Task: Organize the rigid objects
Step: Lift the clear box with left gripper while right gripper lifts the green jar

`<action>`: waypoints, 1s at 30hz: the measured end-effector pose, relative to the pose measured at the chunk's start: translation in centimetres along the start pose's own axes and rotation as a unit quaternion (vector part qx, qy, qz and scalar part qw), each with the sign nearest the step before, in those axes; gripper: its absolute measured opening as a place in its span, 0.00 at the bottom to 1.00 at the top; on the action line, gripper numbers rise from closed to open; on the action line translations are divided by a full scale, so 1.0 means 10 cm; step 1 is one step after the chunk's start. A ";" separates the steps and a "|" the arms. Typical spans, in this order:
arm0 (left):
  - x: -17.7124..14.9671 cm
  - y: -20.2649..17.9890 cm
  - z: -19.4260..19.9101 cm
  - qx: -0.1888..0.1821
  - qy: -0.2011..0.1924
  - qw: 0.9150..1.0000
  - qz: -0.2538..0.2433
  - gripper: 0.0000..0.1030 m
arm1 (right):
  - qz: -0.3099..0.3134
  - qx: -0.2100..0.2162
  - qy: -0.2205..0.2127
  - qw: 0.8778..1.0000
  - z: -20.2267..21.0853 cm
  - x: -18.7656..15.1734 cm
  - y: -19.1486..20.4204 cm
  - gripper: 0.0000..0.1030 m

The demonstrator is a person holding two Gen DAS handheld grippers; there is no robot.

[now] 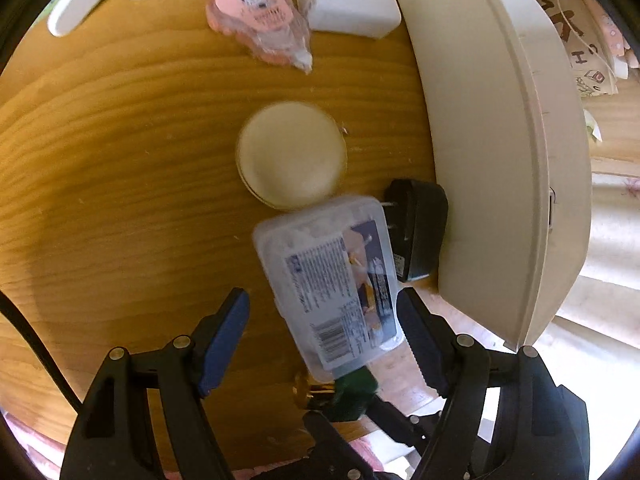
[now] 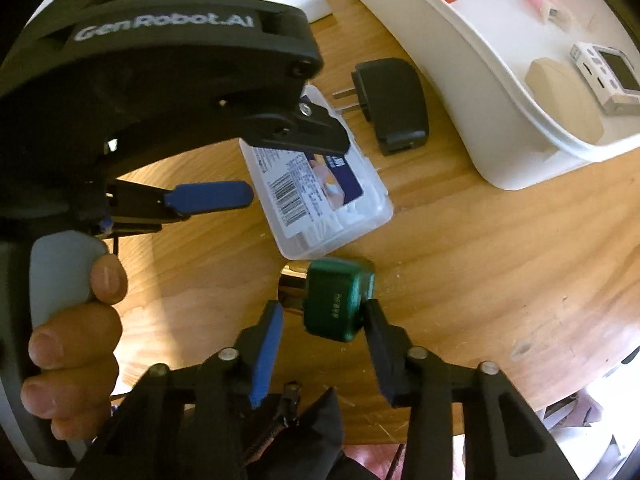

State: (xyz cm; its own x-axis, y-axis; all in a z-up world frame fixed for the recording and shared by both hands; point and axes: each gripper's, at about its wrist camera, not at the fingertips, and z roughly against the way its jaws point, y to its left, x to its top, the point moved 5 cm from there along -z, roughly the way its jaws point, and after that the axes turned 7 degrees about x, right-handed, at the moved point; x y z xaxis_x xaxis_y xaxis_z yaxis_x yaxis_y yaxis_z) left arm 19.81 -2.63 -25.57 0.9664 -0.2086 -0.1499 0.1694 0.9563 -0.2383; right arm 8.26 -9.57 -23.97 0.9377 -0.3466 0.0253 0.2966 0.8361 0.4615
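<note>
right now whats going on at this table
A person is tidying small items into a white bin using two hand-held grippers. The left gripper is open around a clear plastic box lying on the wooden table. The right gripper is open around a green object just beside that box. Neither is gripped yet. A black charger lies by the bin.

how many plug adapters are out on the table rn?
2. A black plug adapter lies beside the white bin, next to the clear plastic box. A white plug adapter lies at the table's far edge by the pink packet. Others may be hidden.
</note>
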 end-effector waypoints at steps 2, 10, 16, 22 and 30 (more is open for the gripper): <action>-0.01 0.00 -0.03 -0.008 0.007 1.000 0.006 0.76 | 0.000 0.005 0.001 1.000 0.00 -0.02 -0.01 0.31; 0.07 -0.02 -0.10 -0.024 0.017 0.999 0.030 0.78 | 0.004 0.004 0.003 1.000 0.07 -0.06 -0.11 0.30; 0.15 -0.07 -0.12 -0.023 0.021 0.998 0.047 0.79 | -0.004 -0.001 0.001 1.000 0.17 -0.10 -0.28 0.30; 0.23 -0.13 -0.18 -0.001 0.033 0.998 0.058 0.86 | -0.008 -0.007 0.001 1.000 0.24 -0.09 -0.35 0.30; 0.33 -0.35 -0.27 0.046 0.038 0.996 0.068 0.89 | -0.012 -0.016 -0.003 1.000 0.45 -0.06 -0.64 0.27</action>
State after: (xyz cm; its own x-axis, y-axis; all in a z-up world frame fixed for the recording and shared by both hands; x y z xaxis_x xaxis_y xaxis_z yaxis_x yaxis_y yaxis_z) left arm 21.89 -7.23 -27.87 0.9649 -0.0875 -0.2477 0.0585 0.9908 -0.1224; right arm 5.00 -16.65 -22.96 0.9293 -0.3688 0.0207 0.3241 0.8409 0.4334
